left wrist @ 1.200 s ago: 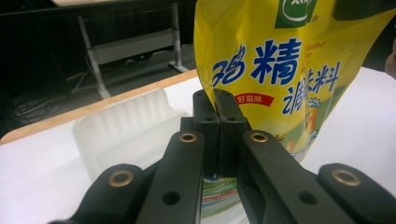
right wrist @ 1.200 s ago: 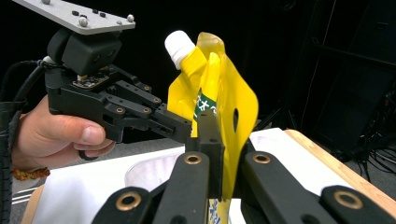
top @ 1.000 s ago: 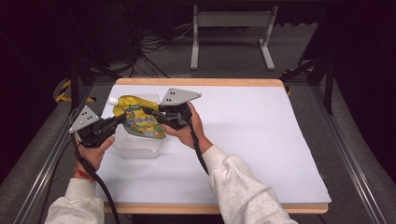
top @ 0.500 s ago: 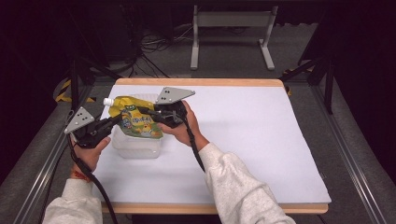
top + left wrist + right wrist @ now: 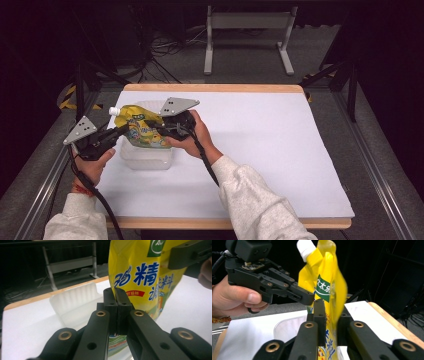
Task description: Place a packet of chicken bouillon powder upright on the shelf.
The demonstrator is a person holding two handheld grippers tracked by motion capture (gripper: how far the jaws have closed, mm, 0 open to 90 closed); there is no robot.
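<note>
Left tongs [image 5: 121, 131] clamped; right tongs [image 5: 148, 123] just loosening.

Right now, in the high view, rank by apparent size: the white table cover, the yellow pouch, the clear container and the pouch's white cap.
1. White table cover, largest by far.
2. and 3. Yellow pouch and clear container: similar, and the pouch hides part of the container, so unranked.
4. White cap, smallest.

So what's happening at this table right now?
A person holds a yellow spouted pouch up over a clear plastic container on the white table, using two handheld grippers. The left gripper is clamped shut on the pouch's edge. The right gripper has the pouch between its jaws, which have just been opening, with a gap showing on one side. The pouch's white cap points away toward the left.
</note>
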